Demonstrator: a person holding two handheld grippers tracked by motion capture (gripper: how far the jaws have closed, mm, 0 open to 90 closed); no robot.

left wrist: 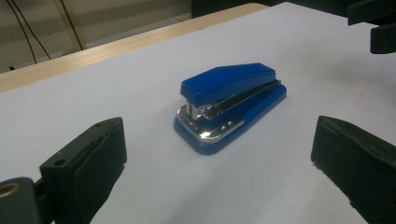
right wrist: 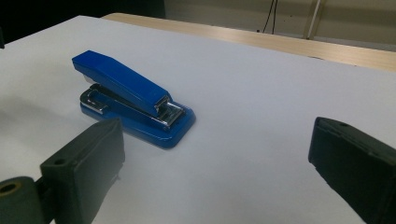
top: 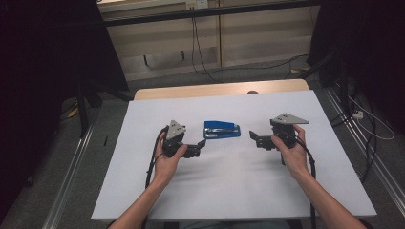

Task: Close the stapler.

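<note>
My left gripper (top: 203, 145) hangs above the white table (top: 229, 191) with its jaws spread wide and nothing between them; my right gripper (top: 253, 137) does the same on the other side, jaws apart and empty. Both point inward, toward each other, each held in a hand coming up from the near edge. Between them, slightly farther from me than the two claws, I see the blue stapler (top: 221, 129) lying flat on the white surface, its long side running left to right. It sits nearer to my left gripper than to my right, and neither one touches it.

In the left gripper view the stapler (left wrist: 229, 106) lies ahead of the open jaws, apart from them, with the white table (left wrist: 116, 93) bare around it. In the right gripper view the stapler (right wrist: 133, 98) sits ahead and to the left, just beyond the left jaw's tip. A strip of bare wood (top: 219, 89) shows along the table's far edge.
</note>
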